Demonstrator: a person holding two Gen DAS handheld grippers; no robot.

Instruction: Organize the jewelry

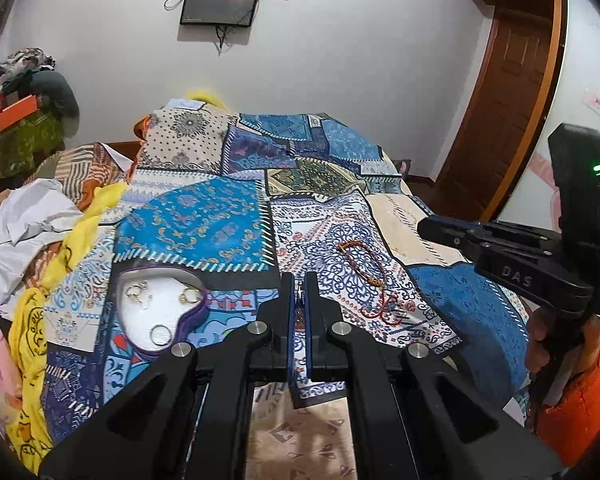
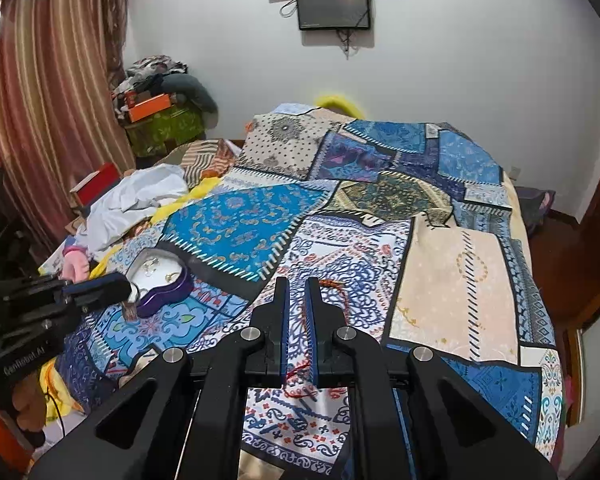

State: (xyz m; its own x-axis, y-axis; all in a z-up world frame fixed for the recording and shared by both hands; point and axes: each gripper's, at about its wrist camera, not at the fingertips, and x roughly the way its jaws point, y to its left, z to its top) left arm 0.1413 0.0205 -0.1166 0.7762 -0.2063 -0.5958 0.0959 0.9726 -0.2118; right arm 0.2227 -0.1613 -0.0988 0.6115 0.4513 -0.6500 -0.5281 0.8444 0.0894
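A purple heart-shaped jewelry box (image 1: 156, 312) with a white lining lies open on the patchwork bedspread and holds several gold rings and earrings (image 1: 188, 295). It also shows in the right wrist view (image 2: 162, 280). My left gripper (image 1: 299, 292) is shut on a small pendant (image 1: 299, 314), just right of the box; in the right wrist view the pendant (image 2: 130, 311) hangs below its tips (image 2: 126, 288). A red and gold bracelet (image 1: 370, 276) lies on the spread to the right. My right gripper (image 2: 297, 288) hovers over the bracelet (image 2: 332, 286), jaws slightly apart and empty.
White cloth (image 1: 24, 224) and yellow scarves (image 1: 28, 340) are piled at the bed's left side. A cluttered stand with an orange box (image 2: 148, 106) is by the striped curtain. A wooden door (image 1: 496, 120) is at the right, a screen (image 1: 220, 0) on the wall.
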